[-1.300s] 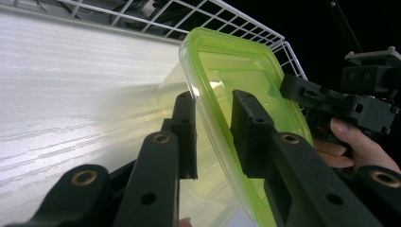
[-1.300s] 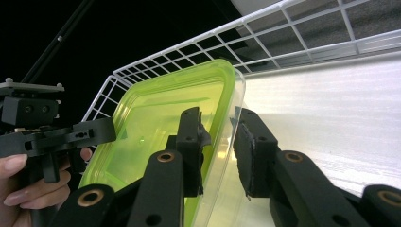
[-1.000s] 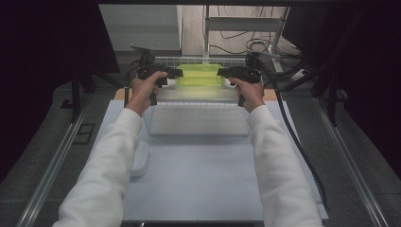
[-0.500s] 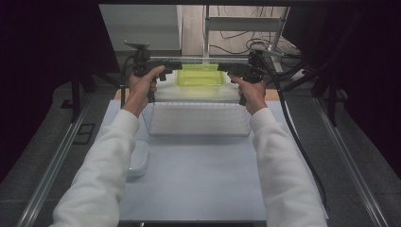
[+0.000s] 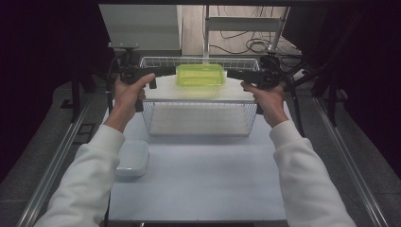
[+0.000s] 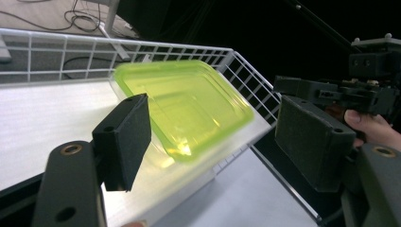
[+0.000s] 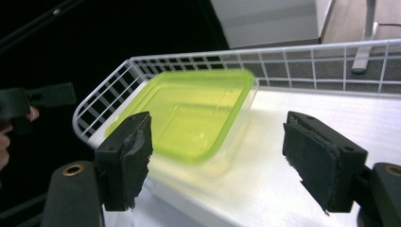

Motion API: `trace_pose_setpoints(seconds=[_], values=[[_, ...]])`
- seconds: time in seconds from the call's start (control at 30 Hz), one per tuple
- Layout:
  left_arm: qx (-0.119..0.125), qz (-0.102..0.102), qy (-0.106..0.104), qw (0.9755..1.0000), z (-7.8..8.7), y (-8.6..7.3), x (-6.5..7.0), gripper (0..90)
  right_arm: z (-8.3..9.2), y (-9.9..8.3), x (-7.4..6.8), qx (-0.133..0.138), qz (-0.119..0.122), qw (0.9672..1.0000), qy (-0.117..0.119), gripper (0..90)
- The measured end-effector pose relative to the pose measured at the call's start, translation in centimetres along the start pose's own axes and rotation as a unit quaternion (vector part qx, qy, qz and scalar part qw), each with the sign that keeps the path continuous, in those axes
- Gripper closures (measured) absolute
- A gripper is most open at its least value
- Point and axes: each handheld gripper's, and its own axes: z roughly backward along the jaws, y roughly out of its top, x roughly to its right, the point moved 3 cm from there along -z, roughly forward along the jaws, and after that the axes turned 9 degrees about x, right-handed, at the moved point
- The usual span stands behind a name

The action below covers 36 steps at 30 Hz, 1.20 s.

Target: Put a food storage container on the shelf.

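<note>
Between each gripper's spread jaws nothing is held; left gripper (image 5: 171,71) and right gripper (image 5: 231,74), having just opened, flank the box (image 5: 200,75) on the basket's (image 5: 198,118) shelf. Light, stiff, slick plastic is judged; its short ends suit gripping.

1. This is a lab or test room set up for recording, not a home.
2. The bench (image 5: 198,179) has a plain white top framed by metal rails (image 5: 61,156) on both sides.
3. Dark curtains (image 5: 42,56) close off the left and right.
4. Loose cables (image 5: 246,45) lie on the wooden floor behind, beside metal stand legs (image 5: 206,28).
5. The person holds a hand-held gripper (image 5: 172,72) with a trailing cable in each hand.
</note>
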Motion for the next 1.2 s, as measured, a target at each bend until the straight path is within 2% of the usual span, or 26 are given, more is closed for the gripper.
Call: trace_pose_setpoints(seconds=[0.07,0.1,0.13,0.2,0.23,0.27,0.33,0.43,0.47,0.5,0.63,0.77,0.8,0.83,0.87,0.9,0.93,0.97,1.1,1.13,1.2], values=[[-0.004,-0.01,-0.007,0.9999,0.7,-0.7,0.5,26.7,0.4,-0.2,-0.2,-0.003,0.001,1.0,0.002,22.8],[-0.006,-0.013,-0.005,0.9999,1.1,-1.1,0.7,26.6,1.2,-0.9,-0.5,-0.007,0.011,0.9998,0.013,22.0],[-0.011,-0.018,-0.003,0.9998,1.4,-1.6,0.8,26.6,1.2,-0.9,-0.5,-0.007,0.011,0.9998,0.013,22.0],[-0.019,-0.027,0.002,0.9995,2.4,-3.0,1.1,26.4,2.4,-2.1,-1.0,-0.016,0.043,0.9989,0.012,21.9],[-0.019,-0.027,0.002,0.9995,2.4,-3.0,1.1,26.4,2.7,-2.5,-1.1,-0.017,0.055,0.9983,0.009,21.9],[-0.02,-0.029,0.002,0.9994,2.8,-3.6,1.3,26.4,2.7,-2.5,-1.1,-0.017,0.055,0.9983,0.009,21.9],[-0.026,-0.032,0.001,0.9992,3.5,-4.7,1.4,26.5,3.4,-3.4,-1.3,-0.027,0.073,0.9969,0.008,22.6],[-0.036,-0.037,0.002,0.9987,4.7,-6.7,1.6,26.6,4.5,-4.8,-1.7,-0.037,0.108,0.9934,0.01,23.6],[-0.038,-0.037,0.002,0.9986,5.0,-7.3,1.6,26.8,5.4,-5.9,-2.0,-0.04,0.121,0.9917,0.016,24.2],[-0.04,-0.036,0.001,0.9985,5.4,-8.0,1.7,26.8,5.4,-5.9,-2.0,-0.04,0.121,0.9917,0.016,24.2],[-0.055,-0.043,0.005,0.9976,6.6,-10.3,2.0,26.9,7.1,-8.3,-2.2,-0.047,0.128,0.9902,0.029,24.8],[-0.073,-0.053,0.013,0.9958,7.7,-12.4,2.1,26.9,8.1,-11.4,-1.8,-0.062,0.119,0.9901,0.041,26.0],[-0.082,-0.052,0.013,0.9952,8.0,-13.4,2.1,26.9,8.5,-12.8,-1.5,-0.071,0.112,0.9902,0.043,26.5],[-0.082,-0.052,0.013,0.9952,8.0,-13.4,2.1,26.9,8.5,-12.8,-1.5,-0.071,0.112,0.9902,0.043,26.5],[-0.086,-0.051,0.015,0.9948,8.2,-13.9,2.1,26.9,8.8,-14.1,-1.2,-0.082,0.109,0.9898,0.043,26.7],[-0.091,-0.052,0.016,0.9944,8.3,-14.4,2.0,26.9,8.8,-14.1,-1.2,-0.082,0.109,0.9898,0.043,26.7],[-0.103,-0.05,0.02,0.9933,8.4,-15.4,1.8,27.0,9.1,-15.2,-0.9,-0.091,0.104,0.9896,0.041,27.5],[-0.103,-0.05,0.02,0.9933,8.4,-15.4,1.8,27.0,9.1,-15.2,-0.9,-0.091,0.104,0.9896,0.041,27.5],[-0.124,-0.04,0.024,0.9912,8.5,-17.3,1.1,27.4,9.2,-17.8,-0.5,-0.115,0.092,0.988,0.047,28.6],[-0.127,-0.036,0.026,0.9909,8.5,-17.7,0.9,27.4,9.2,-17.8,-0.5,-0.115,0.092,0.988,0.047,28.6],[-0.143,-0.032,0.027,0.9889,8.3,-18.7,0.6,27.6,9.1,-18.7,-0.3,-0.124,0.087,0.9872,0.049,28.9]])
